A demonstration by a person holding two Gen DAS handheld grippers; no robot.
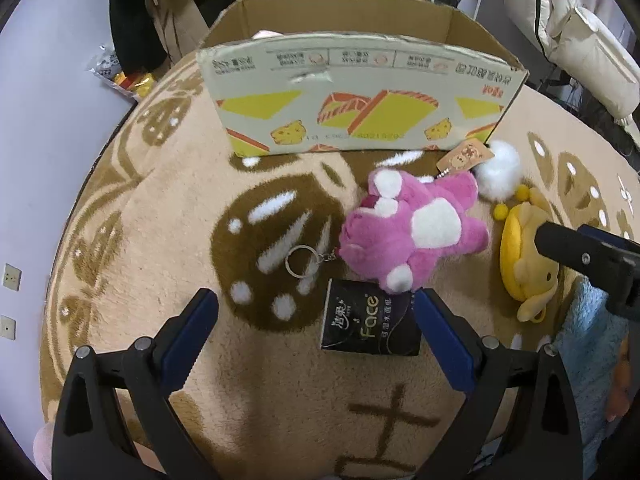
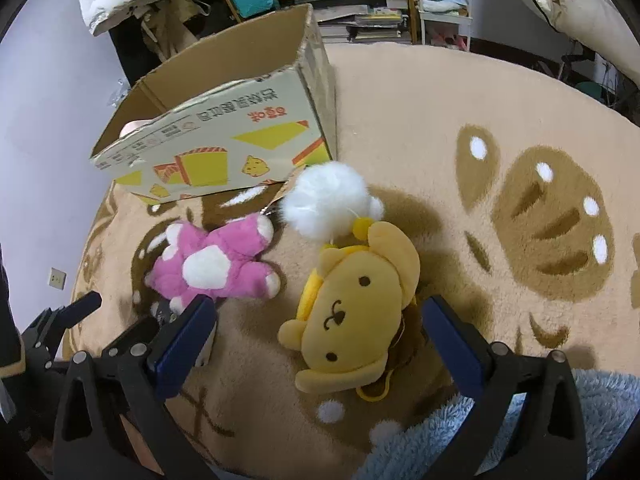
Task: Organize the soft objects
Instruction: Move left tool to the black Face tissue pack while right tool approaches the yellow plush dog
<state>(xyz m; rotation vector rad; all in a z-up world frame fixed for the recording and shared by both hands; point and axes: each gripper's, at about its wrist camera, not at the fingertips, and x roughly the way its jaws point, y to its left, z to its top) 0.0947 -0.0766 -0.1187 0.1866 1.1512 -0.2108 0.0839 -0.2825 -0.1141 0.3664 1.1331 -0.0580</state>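
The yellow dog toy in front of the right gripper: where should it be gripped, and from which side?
Best across the head of the yellow dog toy, coming from above and in front with the open right gripper. It lies face up on the rug, its round head already sits between the fingers, and the ears look too floppy to hold.
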